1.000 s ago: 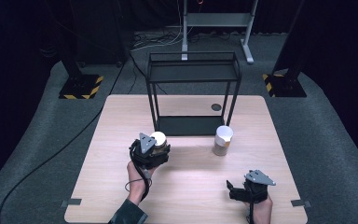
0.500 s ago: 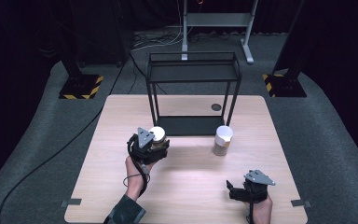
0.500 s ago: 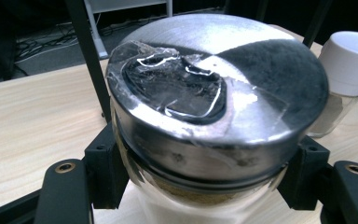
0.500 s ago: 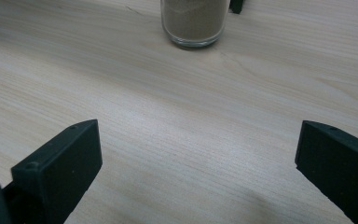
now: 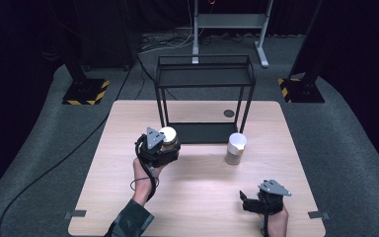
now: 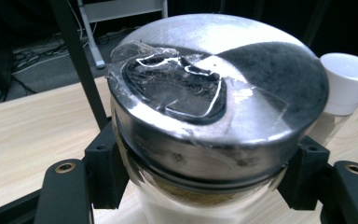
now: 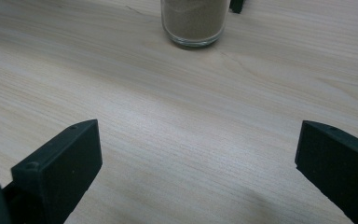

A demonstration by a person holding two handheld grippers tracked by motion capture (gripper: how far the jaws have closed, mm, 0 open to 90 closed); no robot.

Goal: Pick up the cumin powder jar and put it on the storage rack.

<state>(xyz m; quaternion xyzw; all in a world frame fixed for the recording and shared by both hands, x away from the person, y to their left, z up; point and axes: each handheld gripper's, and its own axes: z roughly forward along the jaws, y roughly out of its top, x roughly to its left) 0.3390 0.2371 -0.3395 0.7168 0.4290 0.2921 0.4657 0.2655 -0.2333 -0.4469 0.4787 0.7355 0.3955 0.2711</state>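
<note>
The left gripper [image 5: 162, 148] is clamped on a jar [image 5: 168, 137] with a metal lid [image 6: 216, 88]; in the left gripper view the two black jaws press the jar's sides just under the lid, one on each side, and the pale contents show through the glass below; a piece of clear tape lies wrinkled across the top of the lid. In the high view the jar is held upright over the table [image 5: 128, 123], just in front of the black wire rack [image 5: 205, 81] and left of its lower shelf; whether the jar's base touches the wood cannot be told.

The right gripper [image 5: 249, 203] rests low at the table's near right edge; its jaws stand wide apart with nothing between them, bare wood showing in the gap in the right gripper view. Ahead of it, well apart, stands a second jar [image 7: 194, 21] filled with brownish powder; in the high view it carries a white lid [image 5: 237, 142] and sits right of the held jar, near the rack's right leg.
</note>
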